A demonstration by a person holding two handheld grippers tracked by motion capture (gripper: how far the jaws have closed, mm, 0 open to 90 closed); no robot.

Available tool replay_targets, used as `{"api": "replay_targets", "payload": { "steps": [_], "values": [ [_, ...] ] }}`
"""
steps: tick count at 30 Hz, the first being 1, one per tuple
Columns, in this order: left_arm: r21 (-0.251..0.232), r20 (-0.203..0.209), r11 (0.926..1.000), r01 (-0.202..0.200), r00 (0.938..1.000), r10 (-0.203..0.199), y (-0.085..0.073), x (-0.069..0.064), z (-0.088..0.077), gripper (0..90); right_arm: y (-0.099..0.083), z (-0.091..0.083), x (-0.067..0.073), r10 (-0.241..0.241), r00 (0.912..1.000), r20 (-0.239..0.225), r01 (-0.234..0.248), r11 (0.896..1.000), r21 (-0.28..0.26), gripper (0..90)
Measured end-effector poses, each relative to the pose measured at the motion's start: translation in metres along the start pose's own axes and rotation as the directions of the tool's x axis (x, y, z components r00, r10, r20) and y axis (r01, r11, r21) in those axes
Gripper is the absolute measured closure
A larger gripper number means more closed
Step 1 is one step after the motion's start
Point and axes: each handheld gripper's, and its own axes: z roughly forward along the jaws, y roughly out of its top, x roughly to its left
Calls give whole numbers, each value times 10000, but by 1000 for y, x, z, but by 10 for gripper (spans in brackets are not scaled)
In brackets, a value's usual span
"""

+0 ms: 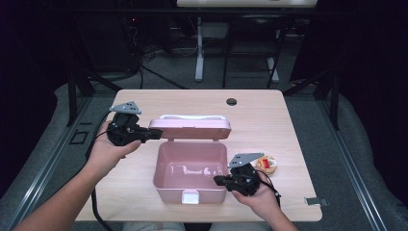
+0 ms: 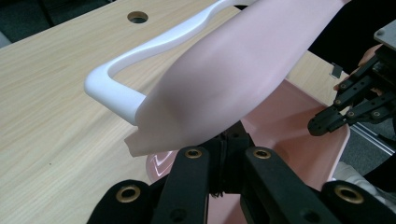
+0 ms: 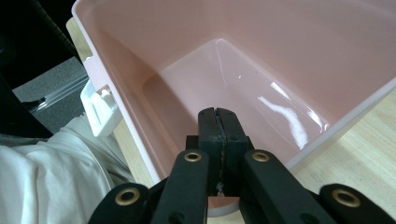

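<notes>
Right gripper (image 1: 222, 181), jaws pressed together and empty, rests at the near right of the open box (image 1: 190, 190) mid-worktop. Left gripper (image 1: 155, 135) clamps the raised lid (image 1: 189, 129) (a slip would slam it down).

The box (image 1: 191, 174) sits in the middle of the desk (image 1: 144, 103), near the front edge; its lid (image 1: 189, 129) stands up behind it, with the handle (image 1: 192, 117) at the back of the lid; the left claw (image 1: 153, 134) is at the left end of the lid; the right claw (image 1: 220, 180) is at the right wall of the box, near the front; a small snack packet (image 1: 267, 164) lies on the desk just right of the box, behind the right hand (image 1: 262, 195); a round hole (image 1: 232, 101) is in the desk far at the back.
</notes>
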Motion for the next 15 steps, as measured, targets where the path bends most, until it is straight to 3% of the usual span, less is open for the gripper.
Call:
{"api": "replay_targets", "payload": {
  "steps": [15],
  "values": [
    [-100, -127, 9999, 139, 9998, -141, 2, 4, 3, 900, -2, 0, -1, 117, 9999, -86, -118, 9998, -182, 900]
  ]
}}
